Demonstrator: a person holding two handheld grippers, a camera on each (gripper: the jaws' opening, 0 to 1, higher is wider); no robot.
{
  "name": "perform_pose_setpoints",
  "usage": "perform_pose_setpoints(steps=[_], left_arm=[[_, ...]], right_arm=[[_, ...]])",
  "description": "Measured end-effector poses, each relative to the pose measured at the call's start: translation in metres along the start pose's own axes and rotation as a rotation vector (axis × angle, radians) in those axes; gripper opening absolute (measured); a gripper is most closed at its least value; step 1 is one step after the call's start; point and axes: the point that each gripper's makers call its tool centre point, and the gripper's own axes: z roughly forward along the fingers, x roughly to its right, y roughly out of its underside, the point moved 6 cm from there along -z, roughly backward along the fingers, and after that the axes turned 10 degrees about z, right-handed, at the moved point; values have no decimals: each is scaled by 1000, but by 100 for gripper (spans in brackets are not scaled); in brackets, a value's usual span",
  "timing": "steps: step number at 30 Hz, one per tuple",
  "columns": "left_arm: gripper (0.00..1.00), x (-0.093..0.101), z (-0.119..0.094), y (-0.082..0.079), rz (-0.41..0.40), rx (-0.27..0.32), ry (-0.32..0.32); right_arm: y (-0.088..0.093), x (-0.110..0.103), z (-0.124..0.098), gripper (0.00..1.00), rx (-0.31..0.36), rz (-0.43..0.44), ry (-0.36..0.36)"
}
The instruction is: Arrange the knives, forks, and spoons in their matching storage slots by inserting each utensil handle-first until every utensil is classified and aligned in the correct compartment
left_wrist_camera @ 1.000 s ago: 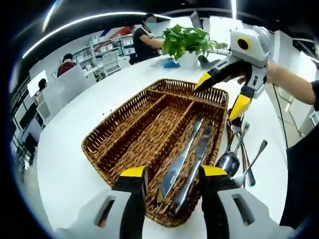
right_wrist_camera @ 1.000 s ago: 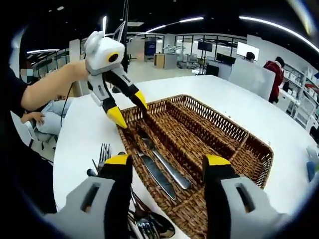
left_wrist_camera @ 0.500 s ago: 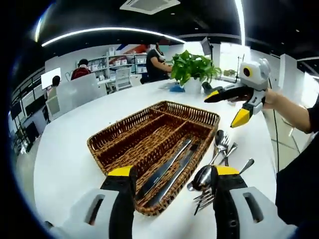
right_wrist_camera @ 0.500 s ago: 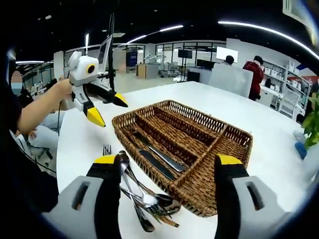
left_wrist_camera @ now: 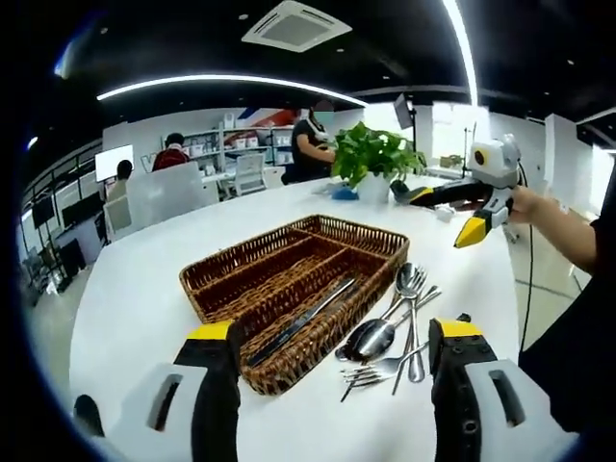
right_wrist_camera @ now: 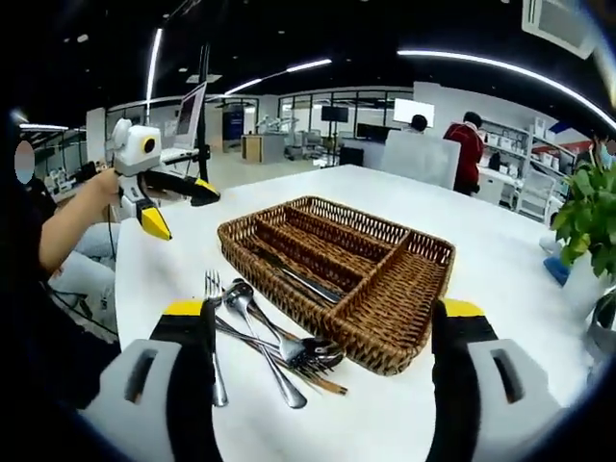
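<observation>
1. Left gripper (left_wrist_camera: 333,337): jaws wide apart, nothing between them, held above the bench (left_wrist_camera: 135,289). Right gripper (right_wrist_camera: 321,320): same, jaws wide, empty.
2. Left gripper view adds a potted plant (left_wrist_camera: 373,154) at the bench's far edge; right gripper view adds a monitor (right_wrist_camera: 190,101) behind the other gripper.
3. Wicker tray (left_wrist_camera: 289,279) mid-bench; two knives (left_wrist_camera: 300,320) lie lengthwise in one long slot, along the tray's long axis.
4. Spoons and forks (right_wrist_camera: 260,337) in a loose crossed pile on bench just beside tray.
5. Both grippers raised clear, each gripped by a hand.
</observation>
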Motion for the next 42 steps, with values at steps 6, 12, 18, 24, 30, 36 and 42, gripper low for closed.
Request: perform_pose_setpoints(steps=[6,12,18,24,30,36,42], left_arm=[[91,12,-16,4,-6,7,-28],[98,17,-24,5,-2,-9,-57],[99,19,-32,1,-21,25,-76],[99,20,-35,2,-9,11,-99],[99,22,-39,4,-13,7,-106],[99,22,-42,2,-10,17,-106],[98,25,-39,3,-8,8,-101]], right_arm=[[3,-5,-12,100,23,17,9],[10,-6,-20,100,17,34,28],[12,-7,-30,100,21,41,45],[12,-12,-34,100,14,29,50],[12,-15,-38,100,12,26,54],[13,-14,-39,100,5,27,56],[15,-13,-39,100,0,21,55]])
